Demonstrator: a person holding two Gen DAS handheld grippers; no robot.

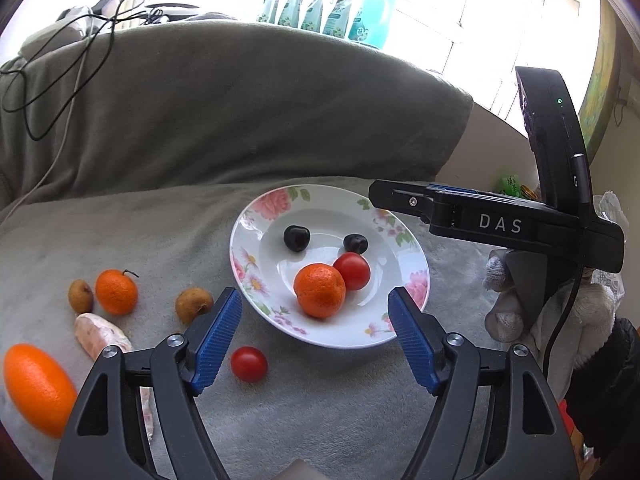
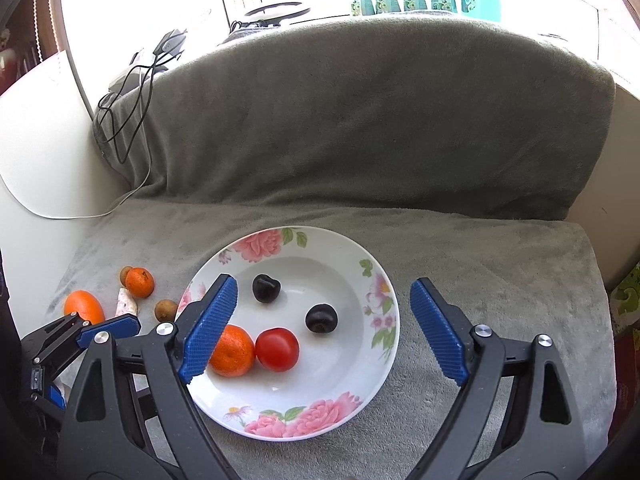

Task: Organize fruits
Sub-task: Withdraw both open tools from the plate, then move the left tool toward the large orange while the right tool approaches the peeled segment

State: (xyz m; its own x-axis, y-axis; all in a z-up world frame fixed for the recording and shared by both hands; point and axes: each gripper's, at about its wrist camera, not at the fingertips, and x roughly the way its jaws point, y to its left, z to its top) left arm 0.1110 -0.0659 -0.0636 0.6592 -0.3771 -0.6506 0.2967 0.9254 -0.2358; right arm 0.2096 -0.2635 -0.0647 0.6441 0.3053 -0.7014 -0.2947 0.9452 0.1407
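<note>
A floral white plate (image 1: 248, 240) (image 2: 384, 320) on the grey blanket holds a mandarin (image 1: 319, 290) (image 2: 234, 352), a red tomato (image 1: 352, 271) (image 2: 277, 349) and two dark cherries (image 1: 296, 238) (image 2: 321, 318). Left of the plate lie a second mandarin (image 1: 116, 292) (image 2: 139, 282), two brown longans (image 1: 193, 305), a large orange (image 1: 38, 390) (image 2: 84, 307), a pinkish sweet potato (image 1: 102, 336) and a loose tomato (image 1: 249, 364). My left gripper (image 1: 316, 314) is open and empty just before the plate's near rim. My right gripper (image 2: 324, 316) is open and empty above the plate.
The grey blanket (image 2: 480, 264) covers a seat and backrest. Cables (image 2: 120, 120) hang at the back left. Teal pouches (image 1: 320, 8) line the windowsill. The right gripper's body (image 1: 500, 224) and a gloved hand (image 1: 508, 304) sit right of the plate in the left wrist view.
</note>
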